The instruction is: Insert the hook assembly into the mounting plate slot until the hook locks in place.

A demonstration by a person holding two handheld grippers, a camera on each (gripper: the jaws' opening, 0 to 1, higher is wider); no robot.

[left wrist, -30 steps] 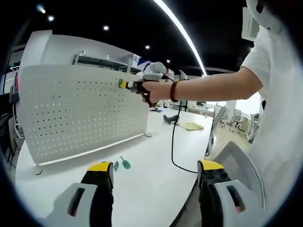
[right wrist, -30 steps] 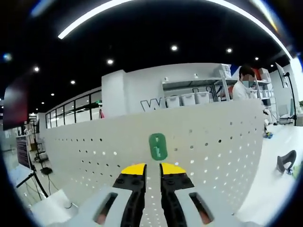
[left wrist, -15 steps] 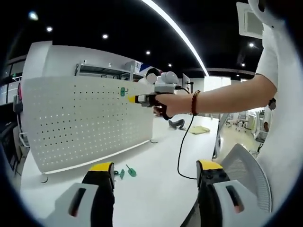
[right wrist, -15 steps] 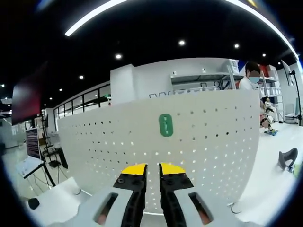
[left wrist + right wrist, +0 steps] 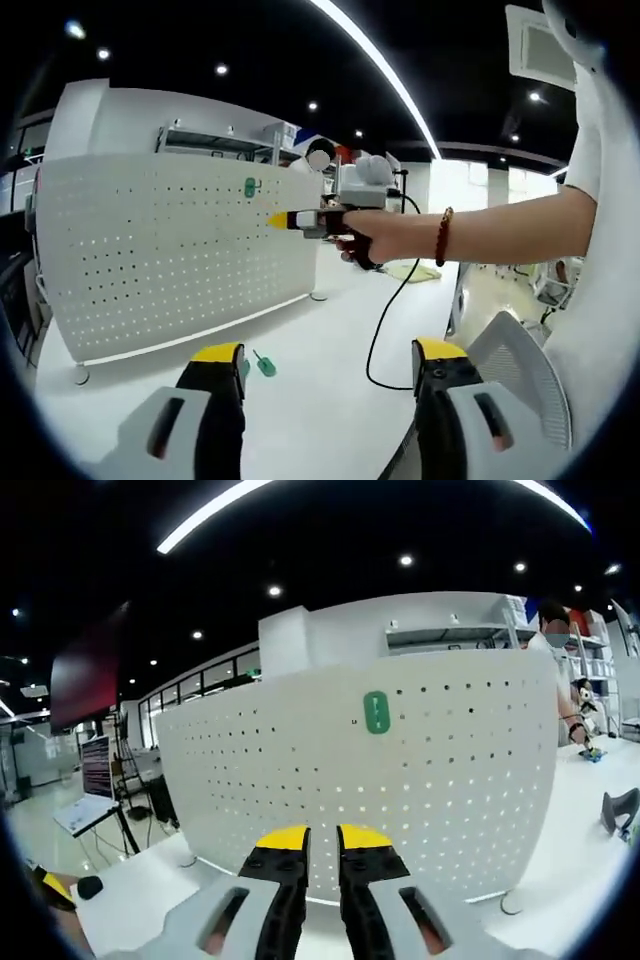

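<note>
The white pegboard mounting plate (image 5: pixel 150 255) stands upright on the table, and a green hook (image 5: pixel 250 187) hangs near its top edge. In the right gripper view the same hook (image 5: pixel 376 712) sits flat on the pegboard (image 5: pixel 300 770), well ahead of my right gripper (image 5: pixel 311 837), which is shut with nothing in it. A hand holds that right gripper (image 5: pixel 278 220) in the air beside the board, a short way from the hook. My left gripper (image 5: pixel 328 352) is open low over the table. Another green hook (image 5: pixel 264 364) lies on the table by its left jaw.
The white table (image 5: pixel 330 330) runs on to the right, with a black cable (image 5: pixel 385 330) hanging from the right gripper. A chair back (image 5: pixel 520 370) stands at the near right. A dark object (image 5: pixel 622 810) lies on the table beyond the board. A person (image 5: pixel 555 630) stands at the shelves behind.
The right gripper has drawn back from the pegboard, leaving the green hook hanging on it. The left gripper stays low and open.
</note>
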